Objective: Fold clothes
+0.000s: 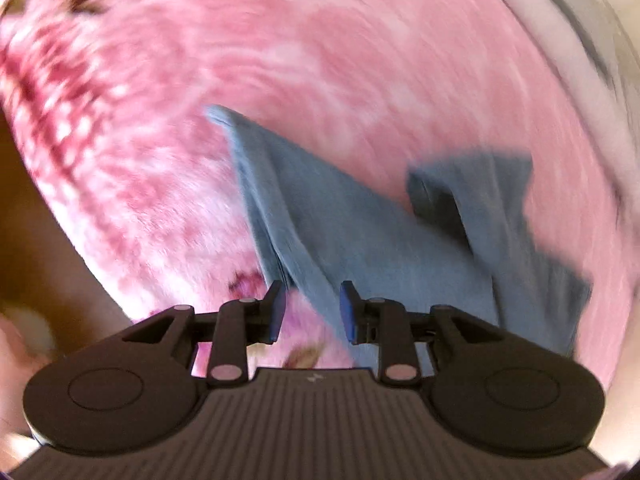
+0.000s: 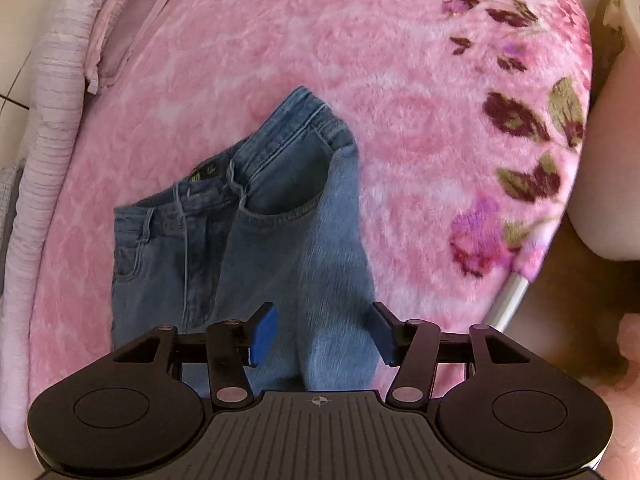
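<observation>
A pair of blue jeans lies on a pink fluffy floral blanket, waistband away from me and one leg folded over the other. My right gripper is open just above the jeans' leg, which passes between its blue pads. In the blurred left wrist view the jeans lie rumpled on the blanket. My left gripper is open, its jaws a little apart over the jeans' edge, holding nothing.
A pale pink ribbed cloth and a mauve garment lie along the blanket's far left edge. A white object stands to the right beyond the blanket edge. Brown floor shows at left.
</observation>
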Demonstrator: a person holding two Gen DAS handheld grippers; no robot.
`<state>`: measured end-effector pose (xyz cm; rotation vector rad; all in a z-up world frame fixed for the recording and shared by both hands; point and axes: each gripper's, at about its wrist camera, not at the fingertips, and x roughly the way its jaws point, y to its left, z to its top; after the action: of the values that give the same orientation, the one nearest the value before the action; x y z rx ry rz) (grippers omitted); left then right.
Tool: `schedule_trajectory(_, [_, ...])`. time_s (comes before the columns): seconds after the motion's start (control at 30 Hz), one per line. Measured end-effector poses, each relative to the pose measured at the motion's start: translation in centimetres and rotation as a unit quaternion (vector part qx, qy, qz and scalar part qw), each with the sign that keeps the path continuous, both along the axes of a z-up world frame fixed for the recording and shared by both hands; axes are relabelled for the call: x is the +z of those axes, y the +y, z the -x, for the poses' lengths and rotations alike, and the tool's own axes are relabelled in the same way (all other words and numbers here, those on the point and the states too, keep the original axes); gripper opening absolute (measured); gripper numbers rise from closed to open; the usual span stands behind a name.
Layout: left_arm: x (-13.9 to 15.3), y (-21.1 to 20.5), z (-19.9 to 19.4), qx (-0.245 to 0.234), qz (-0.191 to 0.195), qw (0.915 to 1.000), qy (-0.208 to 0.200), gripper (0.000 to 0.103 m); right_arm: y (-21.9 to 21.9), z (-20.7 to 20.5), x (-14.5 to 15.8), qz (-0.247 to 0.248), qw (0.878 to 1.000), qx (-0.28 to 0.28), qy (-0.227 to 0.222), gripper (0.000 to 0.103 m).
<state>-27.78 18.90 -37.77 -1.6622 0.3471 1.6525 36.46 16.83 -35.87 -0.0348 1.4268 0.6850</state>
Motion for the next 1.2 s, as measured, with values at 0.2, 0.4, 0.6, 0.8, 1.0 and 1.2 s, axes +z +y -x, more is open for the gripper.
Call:
schedule_trajectory(0.2, [-2.8, 1.6, 3.1, 0.076, -0.008, 0.9971, 0.007, 0.027, 1.4, -2.2, -0.7, -0.029, 0.999, -0.011, -0.016, 0.057])
schedule_trajectory(0.4, [-4.5, 1.8, 4.1, 0.112, -0.027, 0.9932, -0.013, 0.025, 2.4, -4.0, -1.7, -0.053, 0.998, -0.026, -0.019, 0.058])
schedule_trajectory(0.6, [-4.6, 3.1, 3.6, 0.072, -0.036, 0.9967, -0.001, 0.005, 3.9, -5.5, -2.6, -0.084, 0.996, -0.025, -0.015, 0.059])
schedule_trajectory(0.8, [-4.9, 3.5, 2.6, 0.058, -0.022, 0.9981, 0.003, 0.012, 5.1, -7.1, -5.5, 0.002, 0.999, -0.036, -0.019, 0.060])
schedule_trajectory(1.0, [-4.7, 4.7, 2.6, 0.014, -0.013, 0.9997, 0.017, 0.000, 5.5, -7.5, -5.7, 0.015, 1.000, 0.009, -0.009, 0.005])
schedule_trajectory(1.2, [-0.5, 10.2, 5.0, -0.015, -0.060, 0.9979, 0.022, 0.000, 5.2, -6.5, -0.8, -0.053, 0.991, -0.070, 0.096, 0.004])
